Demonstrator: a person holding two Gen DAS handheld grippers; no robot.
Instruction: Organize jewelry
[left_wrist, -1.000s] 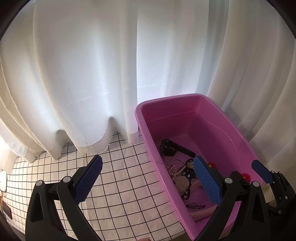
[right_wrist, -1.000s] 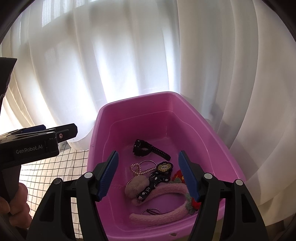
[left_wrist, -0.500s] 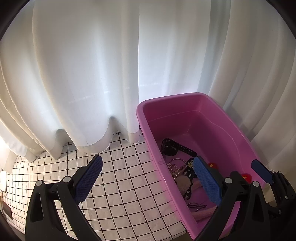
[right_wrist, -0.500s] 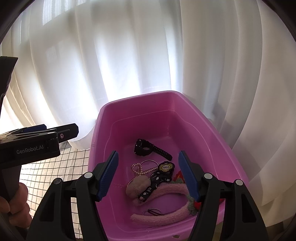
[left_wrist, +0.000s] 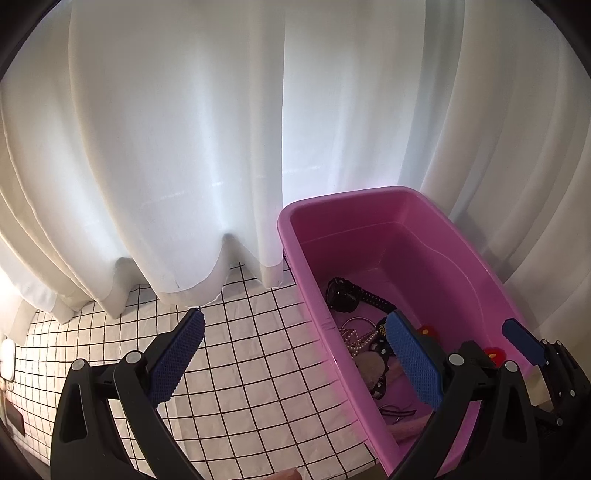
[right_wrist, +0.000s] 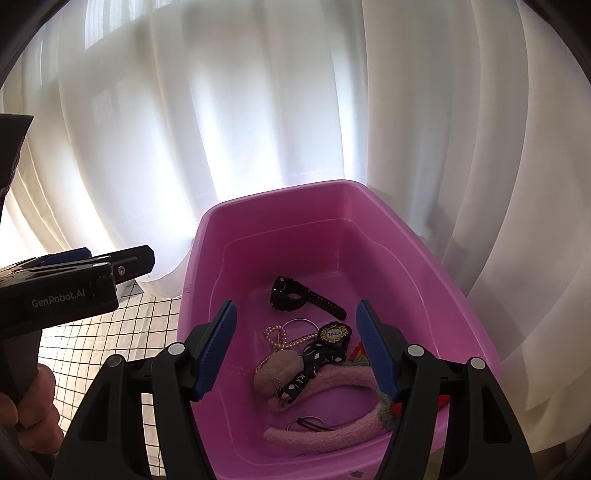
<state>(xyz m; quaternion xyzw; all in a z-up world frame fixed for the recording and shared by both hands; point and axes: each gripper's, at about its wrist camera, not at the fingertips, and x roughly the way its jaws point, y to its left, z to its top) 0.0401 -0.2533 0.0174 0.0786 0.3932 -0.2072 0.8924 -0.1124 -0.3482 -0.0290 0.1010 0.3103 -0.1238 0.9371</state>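
A pink plastic bin (right_wrist: 417, 236) holds a black watch (right_wrist: 291, 293), a pearl necklace (right_wrist: 284, 338), a black patterned strap (right_wrist: 314, 363) and a fuzzy pink headband (right_wrist: 332, 428). My right gripper (right_wrist: 295, 347) is open and empty, hovering above the bin's near end. In the left wrist view the bin (left_wrist: 291, 229) is to the right, with the watch (left_wrist: 345, 295) inside. My left gripper (left_wrist: 295, 358) is open and empty, straddling the bin's left wall above the tablecloth. The right gripper's fingertip (left_wrist: 522, 339) shows at the far right.
A white tablecloth with a black grid (left_wrist: 240, 362) lies left of the bin. White curtains (left_wrist: 184, 129) hang close behind the bin and table. The left gripper's body (right_wrist: 66, 291) and the hand holding it sit at the left of the right wrist view.
Both views have shifted very slightly; the bin sits marginally further right in the left wrist view. Both grippers stay open and nothing in the bin has moved.
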